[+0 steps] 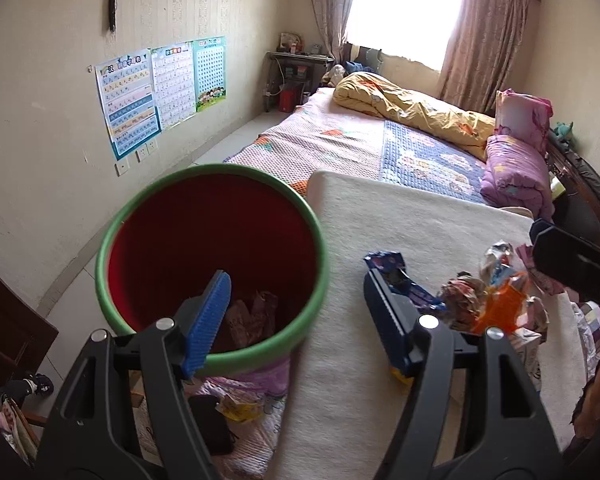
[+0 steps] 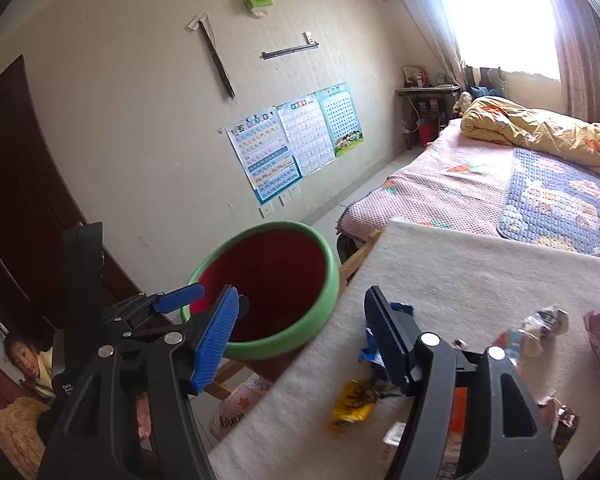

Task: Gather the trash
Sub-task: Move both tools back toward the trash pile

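A red bin with a green rim (image 1: 148, 216) stands beside a white felt-covered table (image 1: 420, 216); a crumpled pinkish wrapper (image 1: 252, 316) lies inside it. My left gripper (image 1: 300, 312) is open and empty, its left finger over the bin, its right finger by a blue wrapper (image 1: 388, 264) on the table. A pile of crumpled wrappers (image 1: 484, 300) lies to the right. My right gripper (image 2: 304, 340) is open and empty, straddling the table edge near the bin (image 2: 324, 320). A yellow wrapper (image 2: 352, 404) and a blue wrapper (image 2: 404, 310) lie below it. The left gripper also shows in the right wrist view (image 2: 204, 298).
A bed (image 1: 340, 136) with a yellow quilt (image 1: 412, 108) and pink pillows lies beyond the table. A wall with posters (image 1: 156, 92) is at left. A dark door (image 2: 16, 184) and a child (image 2: 28, 364) are at far left. Bags and a dark object (image 1: 212, 424) lie under the bin.
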The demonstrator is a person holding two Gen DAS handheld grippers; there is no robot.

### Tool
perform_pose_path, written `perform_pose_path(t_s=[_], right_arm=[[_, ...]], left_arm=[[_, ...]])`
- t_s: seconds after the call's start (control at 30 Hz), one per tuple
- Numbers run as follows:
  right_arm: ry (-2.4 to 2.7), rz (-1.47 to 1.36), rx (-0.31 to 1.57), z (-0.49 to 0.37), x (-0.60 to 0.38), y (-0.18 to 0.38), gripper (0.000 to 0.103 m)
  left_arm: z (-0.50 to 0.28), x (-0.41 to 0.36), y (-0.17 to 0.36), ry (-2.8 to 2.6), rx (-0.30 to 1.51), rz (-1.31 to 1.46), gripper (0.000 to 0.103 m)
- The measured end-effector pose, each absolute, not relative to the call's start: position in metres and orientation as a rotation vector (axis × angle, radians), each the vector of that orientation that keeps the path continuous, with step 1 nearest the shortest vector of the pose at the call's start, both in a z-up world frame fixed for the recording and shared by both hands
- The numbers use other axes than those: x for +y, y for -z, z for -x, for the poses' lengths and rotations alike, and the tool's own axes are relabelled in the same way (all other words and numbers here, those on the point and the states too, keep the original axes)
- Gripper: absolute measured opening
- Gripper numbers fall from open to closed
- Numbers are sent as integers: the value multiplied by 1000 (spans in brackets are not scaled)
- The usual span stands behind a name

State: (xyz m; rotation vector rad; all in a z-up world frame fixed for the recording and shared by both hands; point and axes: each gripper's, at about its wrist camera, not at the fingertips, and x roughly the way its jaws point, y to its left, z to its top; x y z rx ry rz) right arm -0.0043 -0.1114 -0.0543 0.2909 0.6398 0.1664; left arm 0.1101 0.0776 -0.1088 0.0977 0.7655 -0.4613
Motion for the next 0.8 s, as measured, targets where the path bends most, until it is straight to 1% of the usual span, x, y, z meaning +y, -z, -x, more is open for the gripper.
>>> perform_pose_path(t_s=[0.13, 0.3, 0.43, 0.57, 0.7, 0.73, 0.77, 0.8], right_arm=[[-82, -267, 668, 42, -151, 68, 64], [-1, -285, 767, 80, -202, 100, 64], [39, -325, 848, 95, -233, 128, 64], [49, -377, 868, 102, -259, 141, 64], [-34, -347, 842, 94, -254, 131, 64], [-74, -311, 864, 87, -247, 130, 66], [-105, -255, 898, 80, -238, 132, 70], [-118, -179, 921, 74, -227, 135, 70]], left_arm=[[-76, 43, 117, 483, 795, -93, 66], [-38, 7, 126, 505, 816, -89, 67], [-19, -12, 133, 501, 838, -87, 67], [-9, -20, 134, 481, 845, -87, 67], [-4, -20, 134, 455, 849, -81, 71], [-5, -17, 134, 441, 851, -80, 71], [-7, -14, 135, 423, 854, -78, 71], [-10, -10, 136, 407, 859, -74, 71]])
